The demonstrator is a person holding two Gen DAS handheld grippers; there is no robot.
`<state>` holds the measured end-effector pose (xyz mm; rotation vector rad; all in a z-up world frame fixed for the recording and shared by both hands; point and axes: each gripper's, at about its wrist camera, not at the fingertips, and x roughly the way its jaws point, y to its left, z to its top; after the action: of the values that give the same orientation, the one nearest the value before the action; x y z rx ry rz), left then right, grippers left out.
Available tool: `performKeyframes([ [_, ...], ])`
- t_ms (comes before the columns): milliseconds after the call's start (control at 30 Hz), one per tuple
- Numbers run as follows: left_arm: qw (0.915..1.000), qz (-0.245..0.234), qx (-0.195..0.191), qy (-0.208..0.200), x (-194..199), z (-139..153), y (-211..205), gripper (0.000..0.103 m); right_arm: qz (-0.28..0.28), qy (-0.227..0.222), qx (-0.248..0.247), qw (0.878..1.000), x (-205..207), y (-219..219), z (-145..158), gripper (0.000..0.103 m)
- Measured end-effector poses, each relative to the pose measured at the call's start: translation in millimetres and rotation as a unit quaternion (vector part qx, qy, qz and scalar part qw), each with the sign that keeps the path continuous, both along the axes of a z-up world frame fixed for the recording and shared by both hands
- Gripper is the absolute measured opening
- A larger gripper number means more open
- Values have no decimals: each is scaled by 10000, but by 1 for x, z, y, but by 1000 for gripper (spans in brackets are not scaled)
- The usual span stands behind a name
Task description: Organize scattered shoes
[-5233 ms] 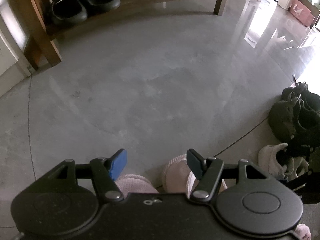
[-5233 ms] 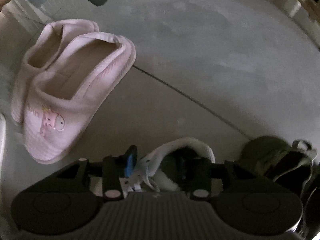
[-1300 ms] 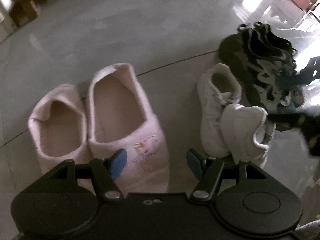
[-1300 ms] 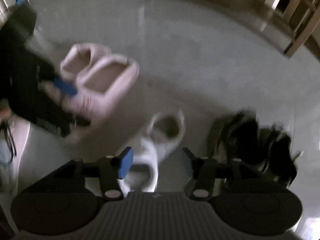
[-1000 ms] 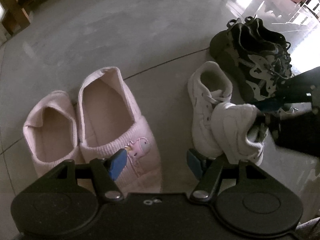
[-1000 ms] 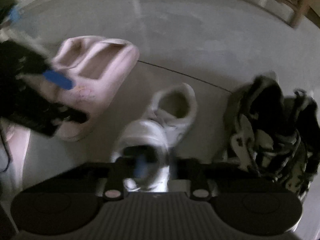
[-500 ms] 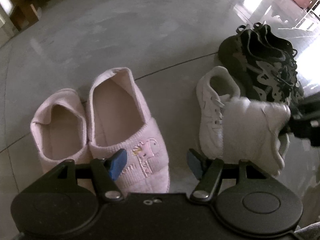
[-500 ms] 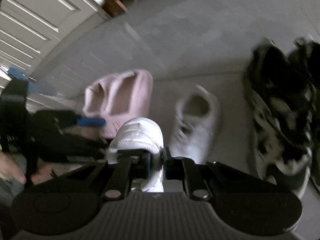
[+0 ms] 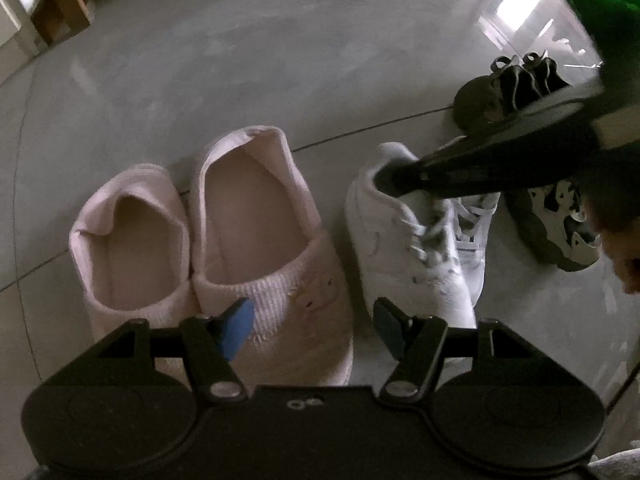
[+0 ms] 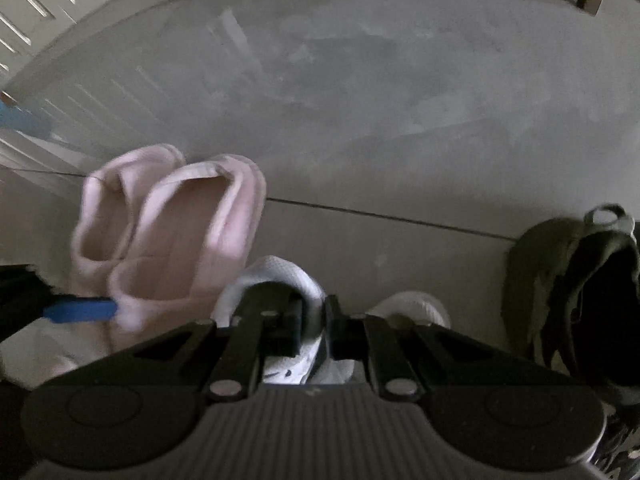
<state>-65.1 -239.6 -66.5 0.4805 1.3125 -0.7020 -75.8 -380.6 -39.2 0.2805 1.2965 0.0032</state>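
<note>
A pair of pink slippers [image 9: 256, 236] stands side by side on the grey floor, also in the right wrist view [image 10: 176, 220]. To their right lies a white sneaker [image 9: 404, 248], with a second white sneaker [image 9: 474, 220] close behind it. My right gripper [image 10: 314, 328] is shut on the heel collar of the nearer white sneaker [image 10: 280, 276]; its jaws show in the left wrist view [image 9: 404, 178] inside the shoe's opening. My left gripper [image 9: 314, 328] is open and empty, above the slipper toes.
A pair of dark green-and-black sneakers [image 9: 552, 216] lies at the right, also in the right wrist view [image 10: 568, 280]. A wooden bench leg [image 9: 56, 12] stands far back left. White panelled doors [image 10: 36, 8] are at the far left.
The right gripper has brought the white sneaker down from the air and set it upright on the floor beside its mate. The left gripper has barely moved.
</note>
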Motion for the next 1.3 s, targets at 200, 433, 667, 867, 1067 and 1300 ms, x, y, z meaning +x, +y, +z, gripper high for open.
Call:
performKeyframes([
  [200, 10000, -18, -6, -33, 1, -1, 0, 66, -48, -416, -295, 9987, -12, 3, 18, 72],
  [433, 9999, -79, 67, -125, -1, -3, -5, 66, -65, -1058, -140, 9943, -70, -12, 55, 83],
  [667, 9995, -159, 76, -268, -5, -2, -9, 66, 764, -1171, 155, 9901, -107, 18, 33, 83],
  [867, 9960, 6, 147, -880, -2, 8, 7, 67, 1357, -1592, 265, 9775, -103, 47, 25, 83],
  [1067, 9960, 389, 238, -764, 11, 5, 19, 66, 1975, -1588, 398, 9665, -102, 72, 8, 83],
  [1300, 9975, 202, 237, -641, 11, 1, 12, 66, 1775, -1121, 228, 9775, -101, 65, -13, 81],
])
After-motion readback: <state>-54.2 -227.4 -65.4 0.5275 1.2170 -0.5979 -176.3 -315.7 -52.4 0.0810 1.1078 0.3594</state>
